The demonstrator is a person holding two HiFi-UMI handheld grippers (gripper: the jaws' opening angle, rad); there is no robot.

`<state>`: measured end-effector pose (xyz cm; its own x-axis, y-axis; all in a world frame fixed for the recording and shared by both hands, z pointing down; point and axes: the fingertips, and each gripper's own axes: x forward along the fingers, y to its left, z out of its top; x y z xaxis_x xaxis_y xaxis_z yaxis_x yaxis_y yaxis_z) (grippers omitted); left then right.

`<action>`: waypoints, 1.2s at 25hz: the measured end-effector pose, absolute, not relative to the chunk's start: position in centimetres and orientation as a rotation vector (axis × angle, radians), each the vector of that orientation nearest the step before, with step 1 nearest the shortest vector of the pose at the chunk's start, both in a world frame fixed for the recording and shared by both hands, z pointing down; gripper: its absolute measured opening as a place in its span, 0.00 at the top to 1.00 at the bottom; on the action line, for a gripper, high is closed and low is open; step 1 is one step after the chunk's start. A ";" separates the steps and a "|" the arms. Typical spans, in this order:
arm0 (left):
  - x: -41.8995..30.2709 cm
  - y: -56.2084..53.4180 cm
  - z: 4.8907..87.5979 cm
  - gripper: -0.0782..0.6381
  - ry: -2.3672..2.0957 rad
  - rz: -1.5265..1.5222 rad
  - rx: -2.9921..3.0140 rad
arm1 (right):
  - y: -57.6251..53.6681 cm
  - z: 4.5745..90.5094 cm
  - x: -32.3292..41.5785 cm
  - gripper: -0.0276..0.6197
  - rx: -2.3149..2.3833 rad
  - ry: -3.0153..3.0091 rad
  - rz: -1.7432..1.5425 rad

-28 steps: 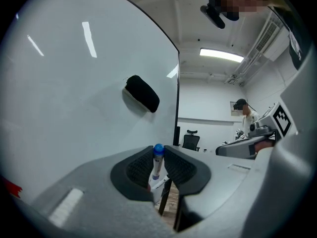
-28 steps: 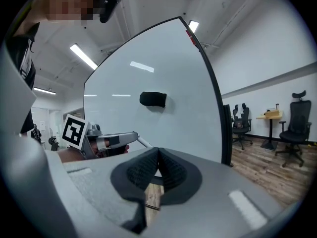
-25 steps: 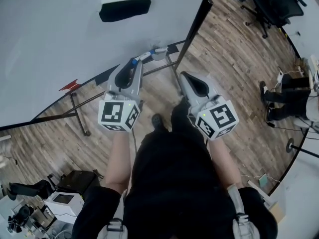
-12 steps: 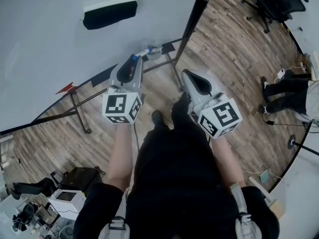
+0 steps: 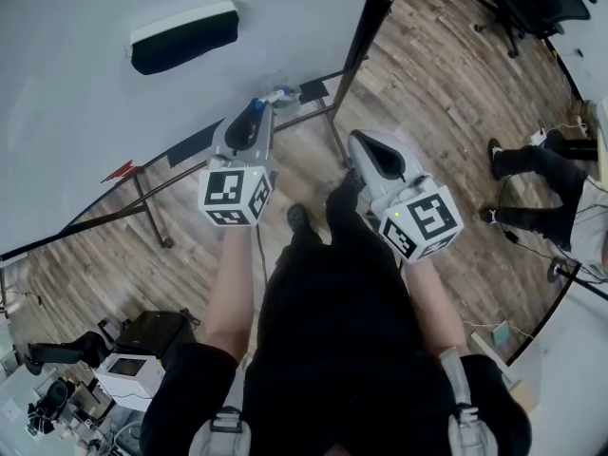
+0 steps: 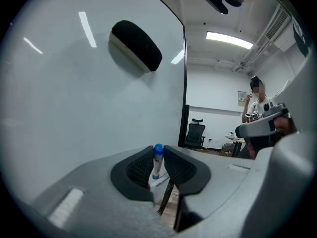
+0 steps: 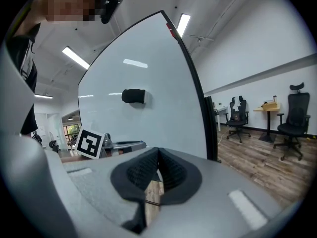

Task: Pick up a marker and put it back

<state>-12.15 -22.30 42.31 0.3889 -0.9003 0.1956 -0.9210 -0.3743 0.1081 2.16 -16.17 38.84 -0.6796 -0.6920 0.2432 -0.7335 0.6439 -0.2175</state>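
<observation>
The left claw point(image 6: 158, 155) pinches one marker point(image 6: 156, 166) between its pads. The marker stands nearly upright, its blue cap poking just above the tips and its white barrel running down between the jaws. That firm, centred hold probably keeps the marker from tipping while it is carried, and the claw points at the whiteboard point(image 6: 74, 108), which fits returning it to the board's lower edge just ahead of the tips. A pale stick lies below and beyond the tips; it may be a second marker, but I cannot tell.

The right claw point(image 7: 157, 155) is pressed together with nothing in it. It hangs level with the left one and well to its right, likely parked out of the way.

Counted: two claws, one held marker, one whiteboard, and one black eraser point(image 6: 136, 46) stuck high on the board above the left claw.
</observation>
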 end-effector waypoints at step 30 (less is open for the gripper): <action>-10.7 -24.6 48.0 0.73 -1.598 0.279 2.347 | -17.3 40.1 4.8 0.95 1.215 -2.687 0.512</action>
<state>-10.72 -24.63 47.96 0.3670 -0.8746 0.3168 -0.9302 -0.3444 0.1269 4.76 -17.31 40.15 -0.6612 -0.6995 0.2710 -0.7502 0.6141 -0.2453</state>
